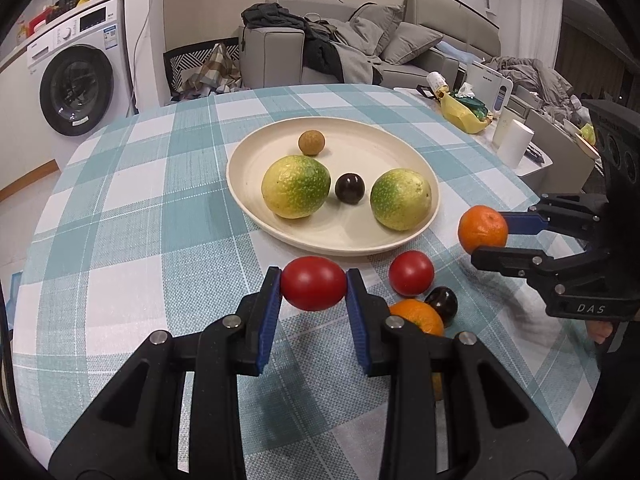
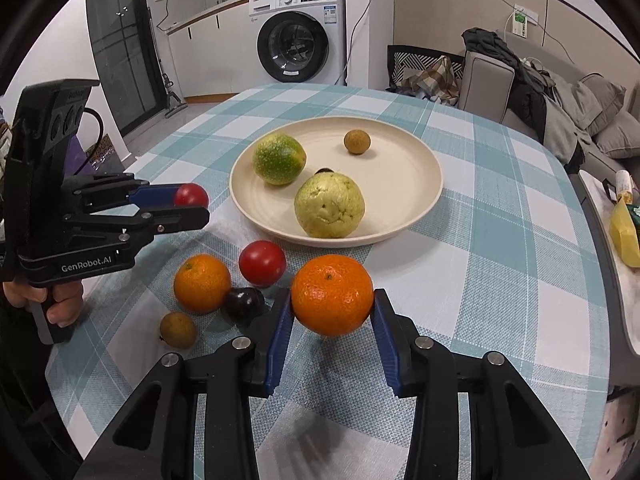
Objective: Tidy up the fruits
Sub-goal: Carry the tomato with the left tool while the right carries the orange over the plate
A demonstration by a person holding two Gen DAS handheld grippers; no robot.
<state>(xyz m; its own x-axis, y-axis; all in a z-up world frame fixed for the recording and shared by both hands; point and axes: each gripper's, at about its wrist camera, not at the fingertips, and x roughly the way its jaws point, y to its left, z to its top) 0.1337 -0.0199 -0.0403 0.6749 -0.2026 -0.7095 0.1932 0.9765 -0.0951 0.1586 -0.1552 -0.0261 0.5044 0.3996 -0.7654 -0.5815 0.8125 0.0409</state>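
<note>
Both tools are loaded. Left tool (image 1: pixel 313 290) has its blue pads pressed on either end of a red tomato (image 1: pixel 313 283), held clear of the surface (image 1: pixel 120 216) just short of the near rim of the cream plate (image 1: pixel 248 184). Right tool (image 2: pixel 332 312) grips a mandarin (image 2: pixel 332 294) between its pads, also lifted off the cloth and near the plate's front edge; from the left camera it shows side-on at the right, the fruit pinched at its tips.

On the plate sit four things: two green-yellow citrus fruits, one to the left (image 1: pixel 296 186) and one to the right (image 1: pixel 401 199), a dark plum (image 1: pixel 349 188) between them, and a small brown longan (image 1: pixel 311 142) farther back, apart from the rest.

Loose on the checked cloth in front of the plate lie a second tomato (image 2: pixel 262 263), a second mandarin (image 2: pixel 202 283) and a second dark plum (image 2: pixel 244 304). The plum touches that mandarin and sits just below the tomato. Another brown longan (image 2: pixel 178 330) rests a little nearer the person, close beside the mandarin.

A hand (image 2: pixel 60 304) wraps the left tool's grip at the left edge of the right camera's view. Behind the surface stand a washing machine (image 2: pixel 300 40) and a grey sofa (image 1: pixel 360 40) heaped with clothes.
</note>
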